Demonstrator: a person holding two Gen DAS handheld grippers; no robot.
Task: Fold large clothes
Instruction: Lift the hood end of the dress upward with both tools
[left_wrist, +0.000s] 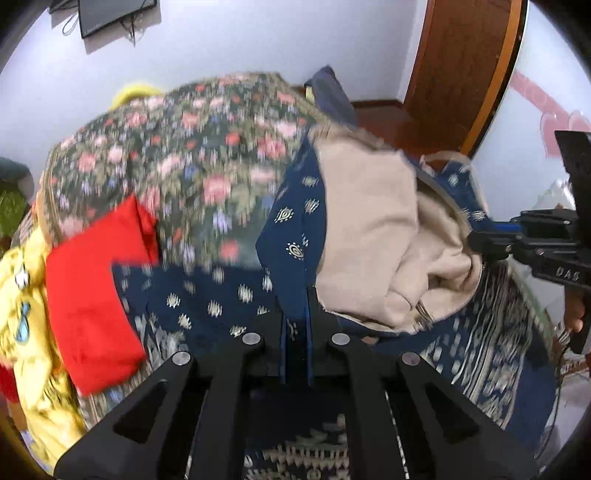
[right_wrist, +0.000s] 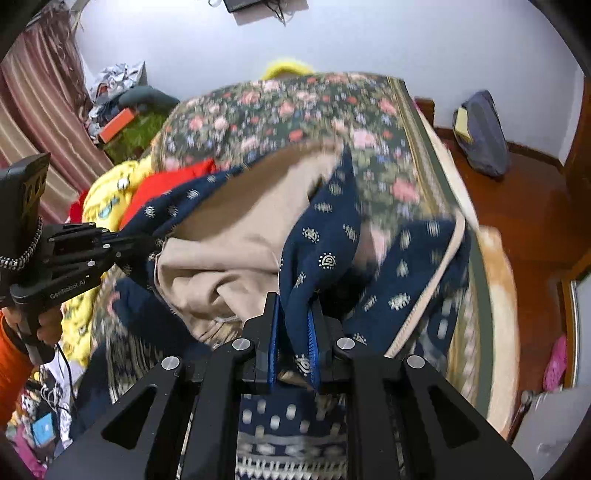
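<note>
Navy garment (left_wrist: 295, 236) — both grippers clamped

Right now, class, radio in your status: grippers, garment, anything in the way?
Left gripper shut on blue garment. Right gripper shut on it too. Garment lifted off floral bedspread, beige lining showing. Red cloth lies beside it.

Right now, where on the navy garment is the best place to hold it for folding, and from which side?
At its edges, as now: the left gripper and right gripper each pinch the navy garment from above at separate points on its lifted hem. Thin fabric there fits shut jaws, and the beige lining hangs open between them.
</note>
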